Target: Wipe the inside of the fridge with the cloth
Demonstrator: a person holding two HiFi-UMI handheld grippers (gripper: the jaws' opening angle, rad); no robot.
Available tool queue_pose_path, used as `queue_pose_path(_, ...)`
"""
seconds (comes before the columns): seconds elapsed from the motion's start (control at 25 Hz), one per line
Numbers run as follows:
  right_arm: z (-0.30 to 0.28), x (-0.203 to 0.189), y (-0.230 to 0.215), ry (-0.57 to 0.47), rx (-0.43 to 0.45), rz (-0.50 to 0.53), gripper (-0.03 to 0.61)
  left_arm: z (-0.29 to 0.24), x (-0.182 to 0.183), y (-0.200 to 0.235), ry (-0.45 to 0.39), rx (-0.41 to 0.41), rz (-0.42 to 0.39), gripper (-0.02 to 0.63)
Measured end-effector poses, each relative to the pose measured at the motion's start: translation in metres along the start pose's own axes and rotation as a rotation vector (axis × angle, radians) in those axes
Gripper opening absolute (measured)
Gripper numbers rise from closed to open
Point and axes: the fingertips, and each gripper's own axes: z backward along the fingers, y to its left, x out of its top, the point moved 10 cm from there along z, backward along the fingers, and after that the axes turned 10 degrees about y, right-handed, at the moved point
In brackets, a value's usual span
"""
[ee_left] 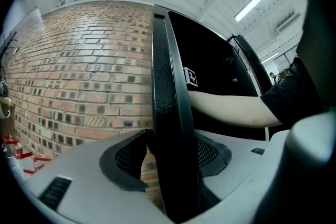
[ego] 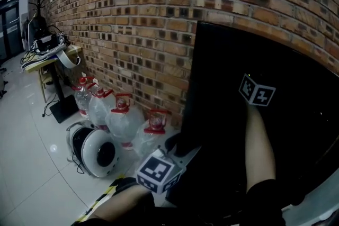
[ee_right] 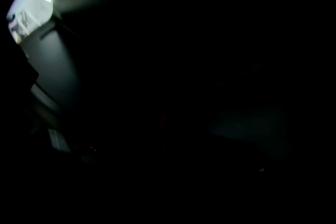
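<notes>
Fridge [ego: 222, 66]: black, set against the brick wall [ego: 132, 13], its interior dark.
Cloth: not to be made out in that darkness.
Fridge door [ee_left: 169, 86]: open, seen edge-on from the left gripper view.
Left hand-held gripper [ee_left: 170, 150]: jaws clamped on the door's edge.
Right hand-held gripper [ego: 257, 93]: inside the fridge on a bare forearm; its own view is black, so its jaw state cannot be told.
Floor [ego: 32, 166]: clear water jugs [ego: 123, 120] with red caps along the wall, with a white round device [ego: 98, 152] just in front.
</notes>
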Motion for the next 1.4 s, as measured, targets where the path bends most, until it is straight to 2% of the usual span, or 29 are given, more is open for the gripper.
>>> queue_pose_path(0.2,-0.004,-0.004,0.004,0.024,-0.086,0.044,0.081,0.000,-0.002,0.001,0.005,0.008,-0.004,0.242)
queue_pose_path(0.32,0.014,0.000,0.002,-0.013,-0.075,0.022,0.081,0.002,-0.002,0.000,-0.003,0.014,-0.001,0.239)
queue_pose_path(0.52,0.068,0.010,0.012,-0.072,0.112,-0.050,0.081,0.003,-0.001,0.000,-0.015,0.024,0.024,0.233)
queue_pose_path(0.72,0.115,0.002,0.039,-0.089,0.348,-0.131,0.081,0.002,0.002,-0.001,-0.028,0.013,0.008,0.239)
queue_pose_path(0.84,0.137,0.001,0.065,-0.072,0.452,-0.079,0.081,0.001,0.002,0.000,-0.031,0.019,-0.017,0.242)
queue_pose_path(0.96,0.159,0.004,0.094,-0.066,0.518,-0.012,0.081,0.001,0.000,0.000,-0.048,0.021,-0.011,0.242)
queue_pose_path(1.12,0.182,0.004,0.127,-0.061,0.622,0.012,0.081,0.002,-0.004,-0.004,-0.034,0.046,-0.042,0.242)
queue_pose_path(1.24,0.179,-0.006,0.145,-0.029,0.648,0.035,0.081,0.001,-0.005,-0.003,-0.034,0.054,-0.044,0.242)
queue_pose_path(1.4,0.160,-0.020,0.150,0.000,0.574,0.051,0.081,0.001,-0.008,-0.003,-0.037,0.058,-0.044,0.242)
